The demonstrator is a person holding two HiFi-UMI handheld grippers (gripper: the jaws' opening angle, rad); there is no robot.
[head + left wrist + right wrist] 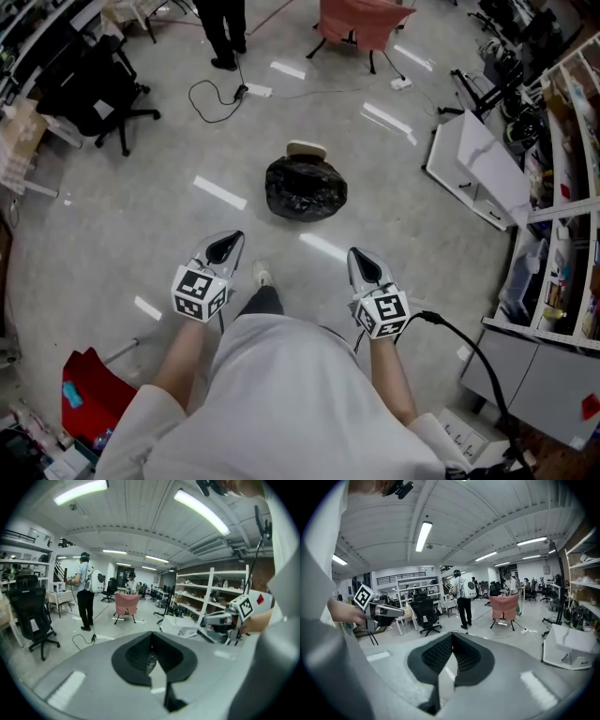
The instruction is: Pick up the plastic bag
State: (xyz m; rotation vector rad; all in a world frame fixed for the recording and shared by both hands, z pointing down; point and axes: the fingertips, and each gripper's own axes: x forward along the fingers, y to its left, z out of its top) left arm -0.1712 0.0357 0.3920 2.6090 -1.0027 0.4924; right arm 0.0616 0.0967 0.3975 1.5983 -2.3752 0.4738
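A full black plastic bag [306, 188] sits on the grey floor ahead of me, with a pale flat object [306, 149] just behind it. My left gripper [225, 247] is held at waist height, short of the bag and to its left, jaws shut and empty. My right gripper [364, 265] is level with it on the right, also shut and empty. In the left gripper view the jaws [151, 654] meet with only floor beyond; the right gripper [234, 617] shows at that view's right. In the right gripper view the shut jaws [452, 652] point across the room, and the left gripper [375, 611] shows at left.
A black office chair [98, 89] stands at far left, and a pink-covered chair [361, 23] and a standing person [223, 33] are beyond the bag. A cable [214, 98] loops on the floor. White shelving [562, 187] and a white box [473, 164] line the right. A red item [89, 389] lies near left.
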